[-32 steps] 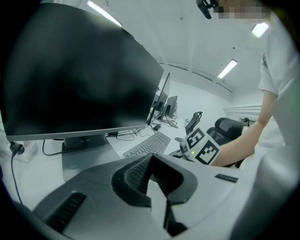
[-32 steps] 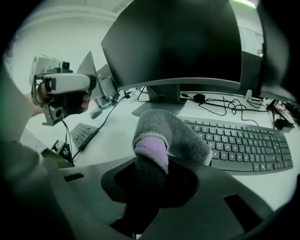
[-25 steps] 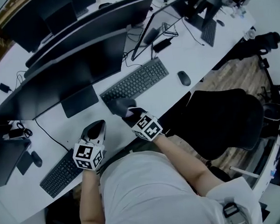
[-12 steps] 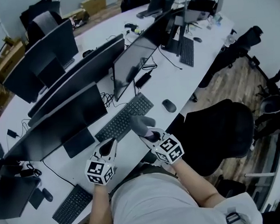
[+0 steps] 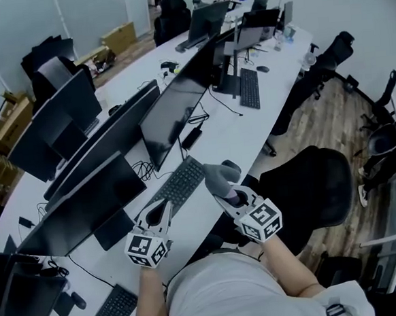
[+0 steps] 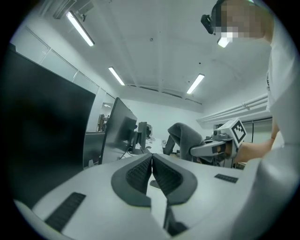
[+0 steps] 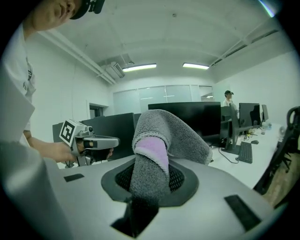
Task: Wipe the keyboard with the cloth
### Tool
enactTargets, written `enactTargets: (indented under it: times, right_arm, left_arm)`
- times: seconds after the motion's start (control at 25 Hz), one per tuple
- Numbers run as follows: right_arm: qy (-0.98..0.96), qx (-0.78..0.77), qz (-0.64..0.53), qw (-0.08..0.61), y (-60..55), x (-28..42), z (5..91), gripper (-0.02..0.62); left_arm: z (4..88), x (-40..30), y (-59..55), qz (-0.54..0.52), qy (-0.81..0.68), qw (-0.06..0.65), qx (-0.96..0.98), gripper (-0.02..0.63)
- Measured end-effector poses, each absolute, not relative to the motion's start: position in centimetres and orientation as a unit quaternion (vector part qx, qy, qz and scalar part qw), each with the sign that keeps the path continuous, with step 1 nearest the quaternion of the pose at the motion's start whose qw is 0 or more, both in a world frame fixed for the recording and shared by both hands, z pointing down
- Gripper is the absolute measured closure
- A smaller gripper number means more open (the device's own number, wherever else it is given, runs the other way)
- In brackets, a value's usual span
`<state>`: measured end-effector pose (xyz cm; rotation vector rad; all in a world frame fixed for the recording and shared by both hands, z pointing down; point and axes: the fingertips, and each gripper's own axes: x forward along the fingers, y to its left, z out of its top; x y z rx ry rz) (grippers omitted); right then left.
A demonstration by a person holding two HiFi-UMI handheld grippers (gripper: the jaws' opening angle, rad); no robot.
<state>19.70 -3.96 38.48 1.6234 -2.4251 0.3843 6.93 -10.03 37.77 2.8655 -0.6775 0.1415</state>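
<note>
The black keyboard point(image 5: 178, 185) lies on the white desk point(image 5: 250, 126) in front of a dark monitor. My right gripper point(image 5: 222, 187) is shut on a grey cloth point(image 5: 219, 175), which hangs in the air just right of the keyboard's near end. In the right gripper view the cloth point(image 7: 174, 129) bulges up out of the right gripper point(image 7: 150, 177), showing a lilac inner side. My left gripper point(image 5: 162, 211) hovers over the desk's front edge near the keyboard's left end. Its jaws are pressed together with nothing between them point(image 6: 152, 169).
A row of dark monitors point(image 5: 92, 196) runs along the curved desk behind the keyboard. A black office chair point(image 5: 313, 186) stands to my right. A second keyboard point(image 5: 114, 310) lies at the lower left, and another point(image 5: 249, 87) further up the desk. Cardboard boxes point(image 5: 117, 37) sit behind.
Both grippers have lifted off the desk. The cloth, which was pressed on the keyboard a second ago, now hangs in the air. The head view has risen and shows more of the room.
</note>
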Motion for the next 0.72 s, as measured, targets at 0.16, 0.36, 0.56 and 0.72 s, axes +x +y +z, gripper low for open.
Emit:
enactTargets:
  times: [0.16, 0.36, 0.56, 0.72]
  right_arm:
    - [-0.813, 0.566, 0.11, 0.077, -3.0, 21.8, 36.7, 0.505]
    - [-0.809, 0.578, 0.085, 0.066, -1.8, 23.4, 35.3, 0.504]
    - [-0.808, 0.582, 0.074, 0.063, -0.9, 24.2, 35.4, 0.503]
    - [-0.808, 0.581, 0.081, 0.064, -0.6, 24.6, 36.4, 0.503]
  left_arm:
    - [36.4, 7.7, -9.9, 0.026, -0.234, 0.077, 0.969, 0.604]
    - [34.6, 8.3, -9.7, -0.003, -0.238, 0.066, 0.969, 0.604]
    - [35.1, 9.4, -8.9, 0.021, -0.232, 0.05, 0.971, 0.604]
    - [35.3, 9.8, -8.4, 0.029, -0.236, 0.041, 0.97, 0.604]
